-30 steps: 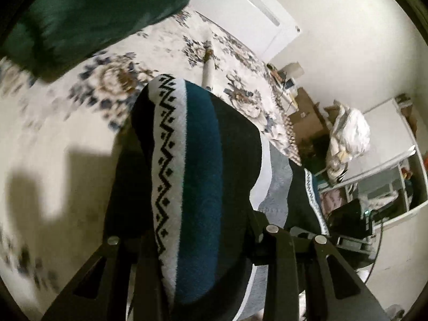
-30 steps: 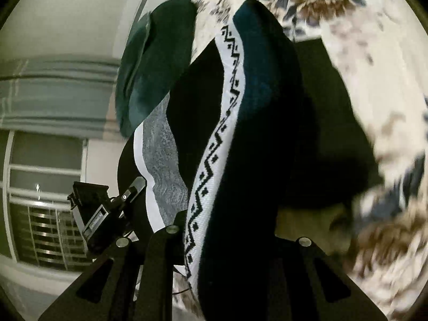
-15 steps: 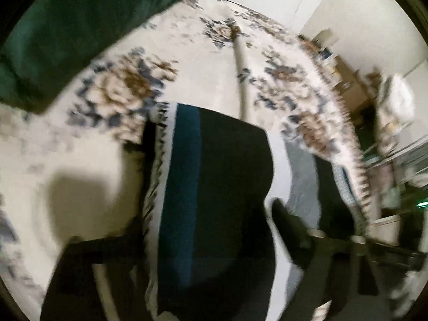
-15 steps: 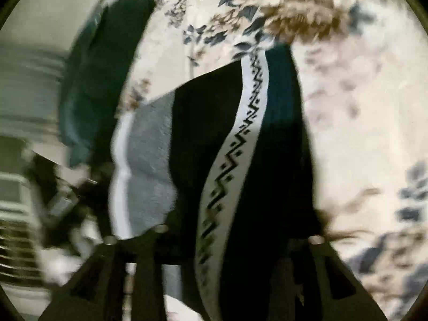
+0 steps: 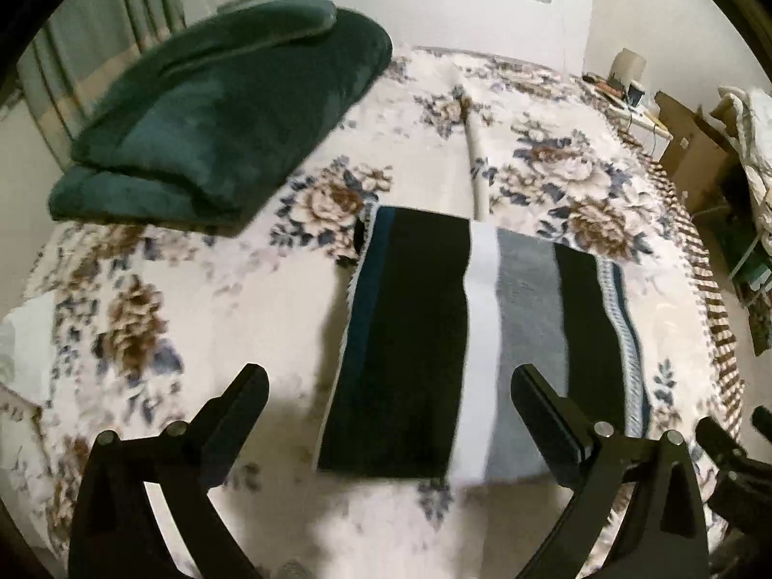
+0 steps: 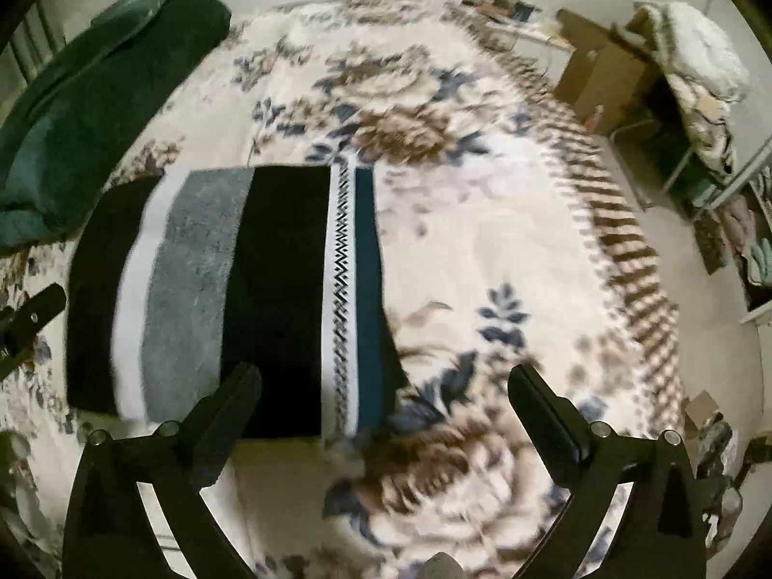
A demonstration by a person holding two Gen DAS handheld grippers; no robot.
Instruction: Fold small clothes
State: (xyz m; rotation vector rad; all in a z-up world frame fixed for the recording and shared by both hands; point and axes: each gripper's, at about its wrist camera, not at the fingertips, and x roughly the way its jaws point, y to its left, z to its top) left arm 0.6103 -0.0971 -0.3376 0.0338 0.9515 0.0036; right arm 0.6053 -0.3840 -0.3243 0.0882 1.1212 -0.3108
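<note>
A striped knit garment (image 5: 477, 333) in black, teal, white and grey lies flat as a folded rectangle on the floral bedspread (image 5: 193, 328). It also shows in the right wrist view (image 6: 241, 289), with a zigzag band near its right edge. My left gripper (image 5: 388, 391) is open and empty, above the garment's near edge. My right gripper (image 6: 386, 386) is open and empty, above the garment's near right corner. The left gripper's tip (image 6: 29, 318) shows at the left edge of the right wrist view.
A folded dark green blanket (image 5: 217, 111) lies at the back left of the bed. A pale pole (image 5: 475, 164) lies beyond the garment. Cardboard boxes (image 6: 603, 77), a pile of bedding (image 6: 695, 62) and shelves (image 6: 743, 222) stand past the bed's right edge.
Both grippers held the garment up a second ago. They lowered it onto the bed, opened and drew back, and it now lies flat.
</note>
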